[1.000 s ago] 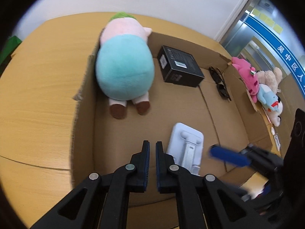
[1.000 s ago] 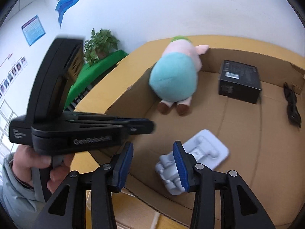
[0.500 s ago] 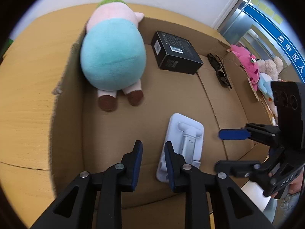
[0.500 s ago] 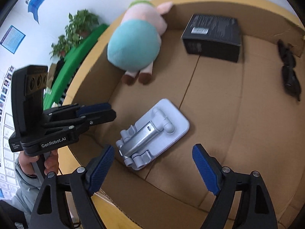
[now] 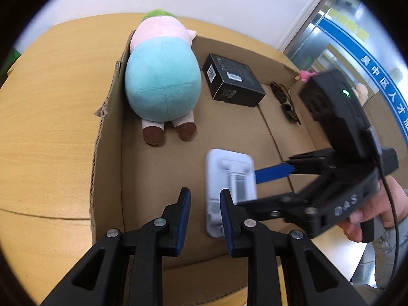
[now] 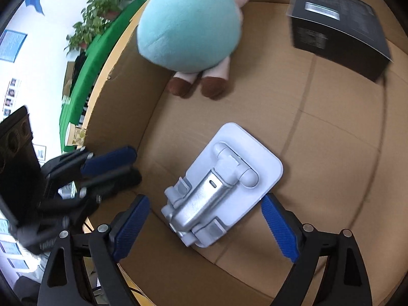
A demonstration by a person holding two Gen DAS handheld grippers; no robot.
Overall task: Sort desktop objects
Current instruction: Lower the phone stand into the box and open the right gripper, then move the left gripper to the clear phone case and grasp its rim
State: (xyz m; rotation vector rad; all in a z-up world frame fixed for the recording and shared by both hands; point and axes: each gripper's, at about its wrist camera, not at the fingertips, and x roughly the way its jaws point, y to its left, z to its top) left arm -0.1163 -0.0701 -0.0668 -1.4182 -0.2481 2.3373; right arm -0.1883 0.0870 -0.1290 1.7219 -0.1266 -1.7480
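Note:
A white folded phone stand (image 6: pixel 224 191) lies flat on the floor of an open cardboard box (image 6: pixel 331 153); it also shows in the left wrist view (image 5: pixel 229 176). My right gripper (image 6: pixel 206 227) is wide open, its blue pads on either side of the stand's near end, not touching it. My left gripper (image 5: pixel 204 216) is open and empty, hovering just left of the stand over the box's near wall. A teal and pink plush pig (image 5: pixel 163 76), a black box (image 5: pixel 234 81) and dark sunglasses (image 5: pixel 285 102) lie deeper in the box.
The cardboard box (image 5: pixel 107 132) sits on a wooden table (image 5: pixel 51 102). Pink plush toys (image 5: pixel 306 74) lie beyond the box's far right. A green cloth and a potted plant (image 6: pixel 99 20) stand off to the left in the right wrist view.
My right gripper opened wide and moved down around the phone stand's near end. My left gripper opened from nearly shut and shifted a little closer to the stand.

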